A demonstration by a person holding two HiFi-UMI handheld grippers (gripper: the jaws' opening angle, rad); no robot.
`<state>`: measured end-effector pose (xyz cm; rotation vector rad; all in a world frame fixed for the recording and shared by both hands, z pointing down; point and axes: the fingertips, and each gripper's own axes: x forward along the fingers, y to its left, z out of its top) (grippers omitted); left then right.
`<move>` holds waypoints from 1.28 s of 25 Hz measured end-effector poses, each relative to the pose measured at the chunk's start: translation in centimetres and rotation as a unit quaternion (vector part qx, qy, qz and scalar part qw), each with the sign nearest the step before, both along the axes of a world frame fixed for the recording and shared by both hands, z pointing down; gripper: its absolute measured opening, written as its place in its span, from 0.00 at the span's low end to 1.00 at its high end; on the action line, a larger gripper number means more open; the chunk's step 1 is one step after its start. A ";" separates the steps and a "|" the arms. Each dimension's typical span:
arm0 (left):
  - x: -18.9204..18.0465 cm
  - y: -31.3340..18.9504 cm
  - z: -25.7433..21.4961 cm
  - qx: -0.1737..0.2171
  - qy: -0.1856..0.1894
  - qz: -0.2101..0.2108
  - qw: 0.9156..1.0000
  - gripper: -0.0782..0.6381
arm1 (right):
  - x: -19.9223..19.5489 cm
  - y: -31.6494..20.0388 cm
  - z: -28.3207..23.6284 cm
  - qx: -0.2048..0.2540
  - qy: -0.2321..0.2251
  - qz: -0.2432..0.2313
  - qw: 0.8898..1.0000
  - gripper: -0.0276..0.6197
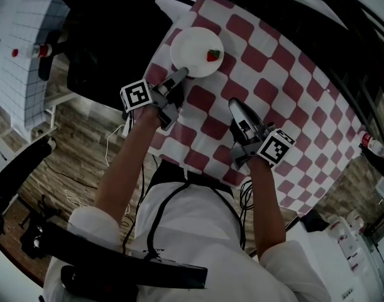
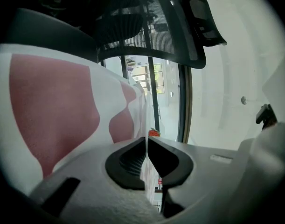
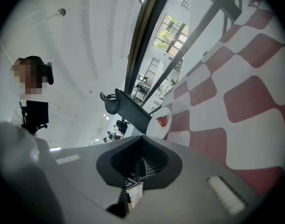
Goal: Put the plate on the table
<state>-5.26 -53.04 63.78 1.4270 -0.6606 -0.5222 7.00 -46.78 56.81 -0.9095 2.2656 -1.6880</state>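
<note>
At the far left corner of the surface (image 1: 286, 87), which is covered by a red-and-white checked cloth (image 1: 207, 128), sits a round white plate (image 1: 193, 49) with a single strawberry (image 1: 213, 55) near its right side. The left tool (image 1: 181, 74) reaches to the plate's near rim and is clenched on it. In the left gripper view its jaws stand almost together, leaving only a thin slit where the rim runs edge-on between them, and the strawberry (image 2: 154, 132) peeks out just past the tips (image 2: 147, 141). Whether the plate's underside rests on the cloth or hangs just above it cannot be told.

The right tool (image 1: 237, 106) hovers over the checked cloth, well apart from the plate and nearer the person. Its jaws are pressed together with nothing between them (image 3: 138, 139). From its own view the plate (image 3: 154, 129) and strawberry (image 3: 163, 121) lie ahead on the cloth. A black mesh office chair (image 2: 147, 27) stands behind the surface in the left gripper view.
</note>
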 end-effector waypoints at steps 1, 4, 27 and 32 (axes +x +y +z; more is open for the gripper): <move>0.1 0.0 0.1 -0.002 0.001 0.000 1.000 0.14 | 0.1 0.0 0.1 0.000 -0.001 0.001 1.000 0.05; 0.1 0.0 0.3 -0.006 -0.001 0.000 1.000 0.14 | 0.2 -0.2 0.1 -0.001 -0.002 0.004 1.000 0.05; -0.7 0.3 2.6 -0.055 -0.041 -0.011 0.998 0.14 | 1.2 -0.1 0.1 -0.005 -0.010 0.025 1.000 0.05; -0.7 0.0 2.2 -0.067 -0.023 -0.024 0.997 0.17 | 1.4 0.2 -0.3 -0.001 -0.011 0.025 1.000 0.05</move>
